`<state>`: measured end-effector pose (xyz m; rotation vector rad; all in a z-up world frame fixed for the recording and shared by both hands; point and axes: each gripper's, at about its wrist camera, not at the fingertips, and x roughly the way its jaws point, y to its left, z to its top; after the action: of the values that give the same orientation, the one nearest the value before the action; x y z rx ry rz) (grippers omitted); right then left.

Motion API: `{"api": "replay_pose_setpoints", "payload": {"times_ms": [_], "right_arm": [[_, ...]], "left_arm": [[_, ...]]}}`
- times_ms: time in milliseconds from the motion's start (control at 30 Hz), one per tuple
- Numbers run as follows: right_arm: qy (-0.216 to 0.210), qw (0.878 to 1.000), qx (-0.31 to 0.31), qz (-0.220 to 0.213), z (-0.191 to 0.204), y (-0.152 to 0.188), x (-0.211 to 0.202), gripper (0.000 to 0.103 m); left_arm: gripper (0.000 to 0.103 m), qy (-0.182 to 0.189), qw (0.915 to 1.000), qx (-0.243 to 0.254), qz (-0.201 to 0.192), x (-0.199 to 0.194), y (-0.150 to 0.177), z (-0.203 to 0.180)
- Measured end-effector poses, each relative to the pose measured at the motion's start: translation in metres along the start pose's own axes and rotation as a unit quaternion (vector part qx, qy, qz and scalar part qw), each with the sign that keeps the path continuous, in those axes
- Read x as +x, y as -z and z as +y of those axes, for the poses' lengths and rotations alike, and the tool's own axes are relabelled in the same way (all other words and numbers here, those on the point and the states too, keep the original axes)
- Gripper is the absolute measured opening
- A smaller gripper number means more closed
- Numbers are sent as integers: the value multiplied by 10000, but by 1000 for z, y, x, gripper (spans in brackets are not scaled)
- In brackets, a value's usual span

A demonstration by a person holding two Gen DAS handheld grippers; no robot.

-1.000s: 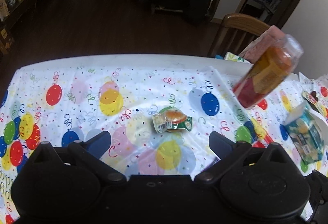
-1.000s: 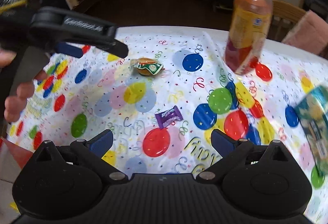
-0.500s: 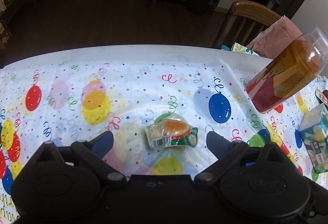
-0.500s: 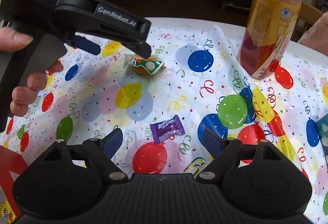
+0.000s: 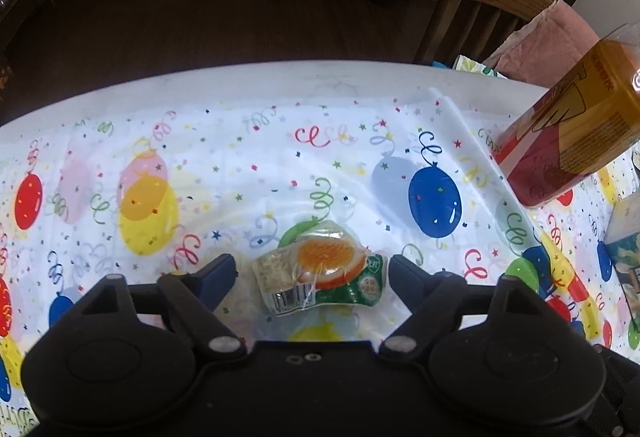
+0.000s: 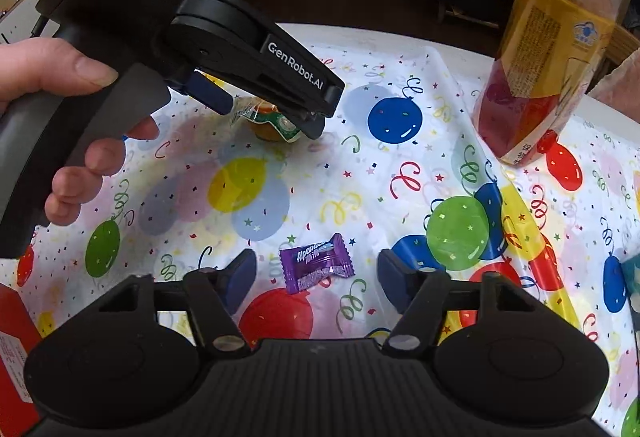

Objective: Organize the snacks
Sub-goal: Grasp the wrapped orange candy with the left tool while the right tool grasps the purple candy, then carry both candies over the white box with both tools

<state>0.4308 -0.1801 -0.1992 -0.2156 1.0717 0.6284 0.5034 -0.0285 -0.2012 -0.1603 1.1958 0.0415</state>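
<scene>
An orange jelly cup [image 5: 320, 273] with a green wrapper lies on the balloon-print tablecloth [image 5: 240, 165]. My left gripper [image 5: 312, 277] is open with a finger on each side of the cup, not touching it. In the right wrist view the same jelly cup [image 6: 268, 121] shows between the left gripper's fingers [image 6: 316, 117], a hand [image 6: 68, 109] holding that tool. A purple wrapped candy [image 6: 316, 267] lies flat between the fingers of my open right gripper [image 6: 316, 273], which stands just short of it.
A tall bottle of orange drink [image 6: 544, 53] stands at the right, also the bottle [image 5: 568, 133] in the left view. A teal snack box [image 5: 628, 249] sits at the far right edge, a red box [image 6: 16, 357] at the near left. A wooden chair [image 5: 488, 9] stands behind the table.
Both grippers have moved forward and down. The left one now straddles the jelly cup; the right one has closed in on the purple candy. Both jaws stay open.
</scene>
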Motion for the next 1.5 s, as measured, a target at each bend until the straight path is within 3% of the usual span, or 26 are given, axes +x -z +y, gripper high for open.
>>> {"api": "replay_pose_setpoints", "payload": {"times_ms": [200, 667, 1033, 1500], "right_arm": [[61, 9998, -170, 64, 7, 1, 8, 53], [155, 9998, -153, -34, 10, 4, 7, 19], [59, 9998, 190, -71, 4, 11, -14, 19], [64, 9991, 281, -299, 31, 24, -90, 19]], "left_arm": [[67, 116, 9999, -29, 26, 4, 2, -1], [60, 46, 10000, 57, 4, 0, 9, -1], [58, 128, 9999, -23, 6, -21, 18, 8], [58, 264, 9994, 18, -244, -91, 45, 10]]}}
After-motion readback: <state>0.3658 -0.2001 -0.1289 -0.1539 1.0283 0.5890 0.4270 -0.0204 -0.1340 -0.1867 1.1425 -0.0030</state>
